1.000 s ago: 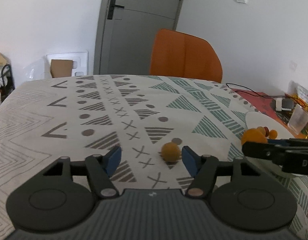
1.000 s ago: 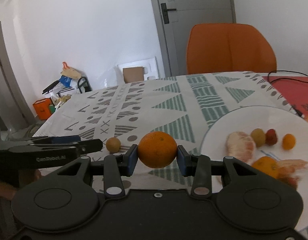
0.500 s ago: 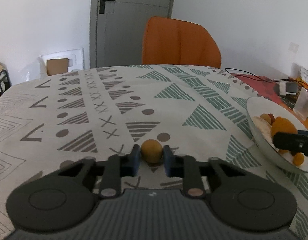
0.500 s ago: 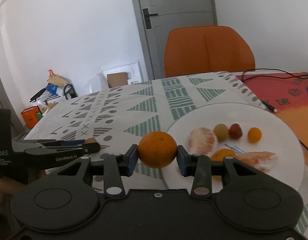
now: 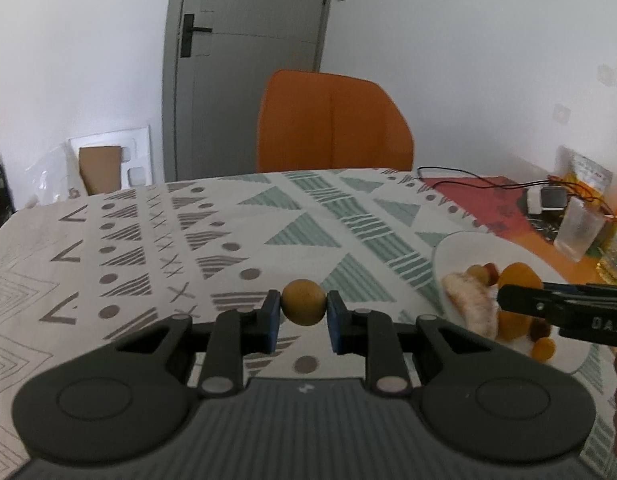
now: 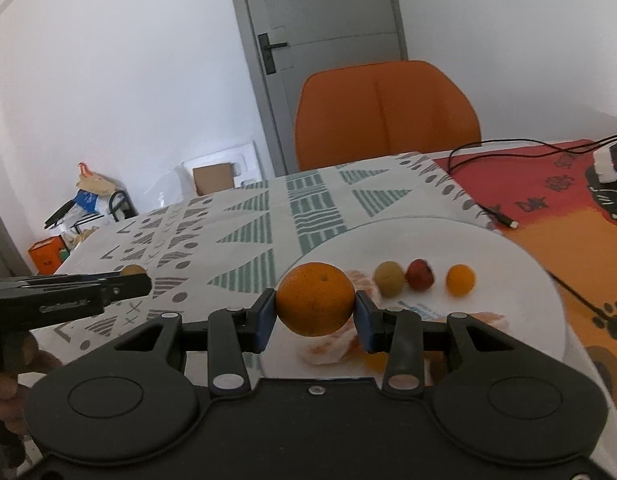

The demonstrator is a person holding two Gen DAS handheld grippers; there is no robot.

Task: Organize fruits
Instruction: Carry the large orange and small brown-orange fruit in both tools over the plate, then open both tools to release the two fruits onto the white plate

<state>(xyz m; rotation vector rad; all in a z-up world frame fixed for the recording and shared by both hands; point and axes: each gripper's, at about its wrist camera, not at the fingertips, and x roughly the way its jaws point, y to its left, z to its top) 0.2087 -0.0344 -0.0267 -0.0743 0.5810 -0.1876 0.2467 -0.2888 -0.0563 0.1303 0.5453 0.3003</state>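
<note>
Left wrist, left gripper [image 5: 303, 307] clamping brown fruit [image 5: 303, 302], right gripper [image 6: 315, 309] clamping orange [image 6: 315, 304]

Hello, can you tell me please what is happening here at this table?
A person is sorting fruit with a hand-held tool in each hand. The left tool is shut on a small brownish fruit, held above the patterned tablecloth. The right tool is shut on an orange over the near edge of the white plate. On the plate lie peeled citrus pieces and three small fruits in a row.
</note>
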